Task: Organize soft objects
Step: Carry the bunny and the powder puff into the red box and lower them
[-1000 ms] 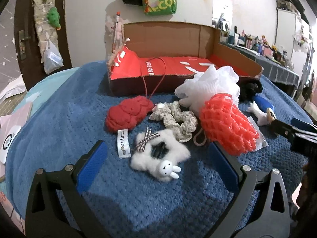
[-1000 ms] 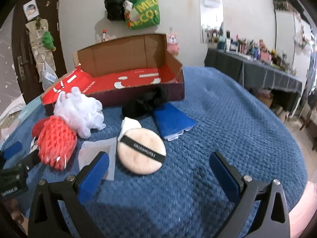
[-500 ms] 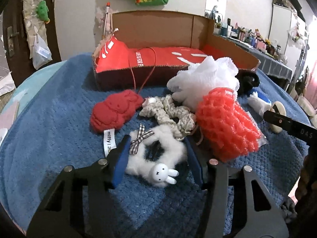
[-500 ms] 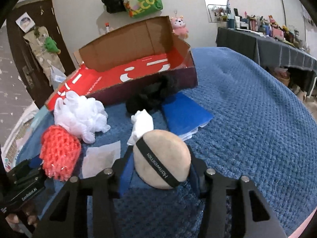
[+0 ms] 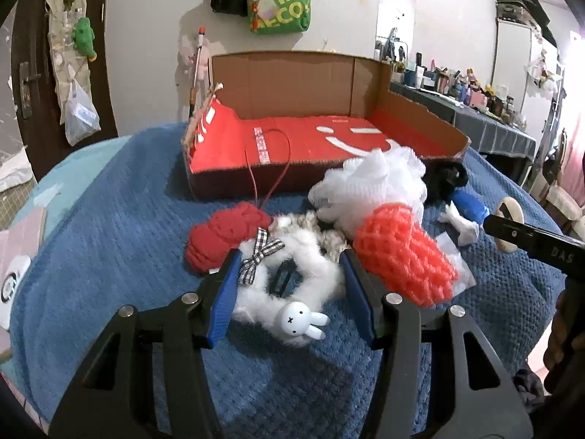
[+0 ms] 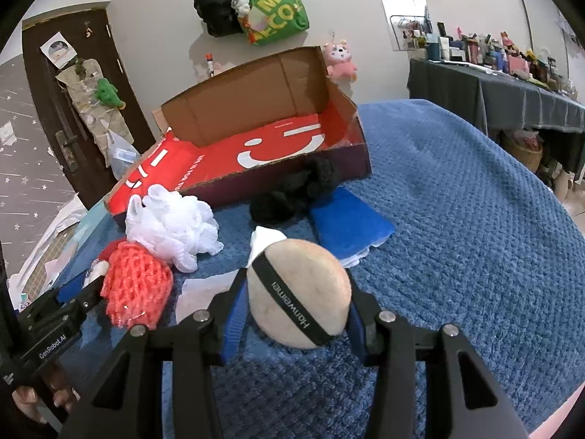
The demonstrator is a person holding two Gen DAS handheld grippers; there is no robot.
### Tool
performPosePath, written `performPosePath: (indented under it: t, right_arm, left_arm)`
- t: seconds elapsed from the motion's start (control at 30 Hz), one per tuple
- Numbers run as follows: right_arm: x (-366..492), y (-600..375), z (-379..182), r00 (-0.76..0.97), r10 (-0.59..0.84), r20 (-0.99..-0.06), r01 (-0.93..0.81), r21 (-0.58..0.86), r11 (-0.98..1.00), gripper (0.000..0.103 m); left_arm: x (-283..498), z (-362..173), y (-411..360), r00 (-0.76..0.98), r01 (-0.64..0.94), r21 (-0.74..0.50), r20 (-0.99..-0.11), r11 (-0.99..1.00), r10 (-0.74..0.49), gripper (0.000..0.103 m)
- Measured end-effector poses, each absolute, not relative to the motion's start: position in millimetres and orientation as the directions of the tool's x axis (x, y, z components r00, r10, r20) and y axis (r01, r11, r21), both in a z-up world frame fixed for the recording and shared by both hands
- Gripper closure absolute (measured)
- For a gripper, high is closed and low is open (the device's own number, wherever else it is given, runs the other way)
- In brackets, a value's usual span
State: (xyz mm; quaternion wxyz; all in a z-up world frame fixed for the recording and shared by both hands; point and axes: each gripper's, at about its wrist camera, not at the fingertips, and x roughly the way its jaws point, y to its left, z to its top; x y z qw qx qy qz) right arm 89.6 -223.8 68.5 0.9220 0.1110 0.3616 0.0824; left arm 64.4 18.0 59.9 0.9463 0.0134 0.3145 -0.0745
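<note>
My left gripper (image 5: 289,274) is shut on a white fluffy scrunchie (image 5: 310,278) with a checked bow and a small bunny head, lifted a little off the blue blanket. My right gripper (image 6: 294,296) is shut on a round beige powder puff (image 6: 303,289) with a black band, held above the blanket; it also shows at the right of the left wrist view (image 5: 510,226). An open cardboard box with a red lining (image 5: 310,139) stands behind the pile (image 6: 270,146). It holds no soft objects.
On the blanket lie a red knitted piece (image 5: 223,234), a beige scrunchie (image 5: 329,236), a white mesh pouf (image 5: 373,186) (image 6: 172,223), an orange net sponge (image 5: 402,256) (image 6: 135,285), a black scrunchie (image 6: 292,190), a blue cloth (image 6: 347,223) and a white wrapper (image 6: 204,292).
Both grippers went from wide open to shut. The left one closed on the fluffy scrunchie and raised it. The right one closed on the powder puff and lifted it off the blanket.
</note>
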Motion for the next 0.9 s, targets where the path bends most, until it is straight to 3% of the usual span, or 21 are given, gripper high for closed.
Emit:
performPosePath:
  t: [0.23,0.4,0.67,0.9]
  right_arm:
    - [118.0,-220.1,101.8,0.751,0.251,-0.61,-0.139,0.226,0.964,0.053]
    - [163.3,-218.9,127.4,0.733,0.289,-0.616,-0.194,0.219,0.956,0.053]
    - [253.1,-207.1,130.9,0.598,0.311,-0.739,-0.265,0.184,0.947,0.053]
    - [304.3,-191.3,105.6,0.418,0.297,-0.858,-0.295,0.181,0.938,0.053]
  left_arm:
    - [84.7,94.4,19.5,0.841,0.163,0.039,-0.528,0.986,-0.119,0.051]
    - [129.2,120.4,18.7,0.838,0.209,0.061,-0.525,0.976,-0.147,0.051]
    - [202.1,137.6,1.6,0.791,0.292,0.083,-0.581,0.953,-0.192,0.051]
    - [259.9,115.3,-13.2,0.721,0.308,0.115,-0.676,0.944,-0.153,0.051]
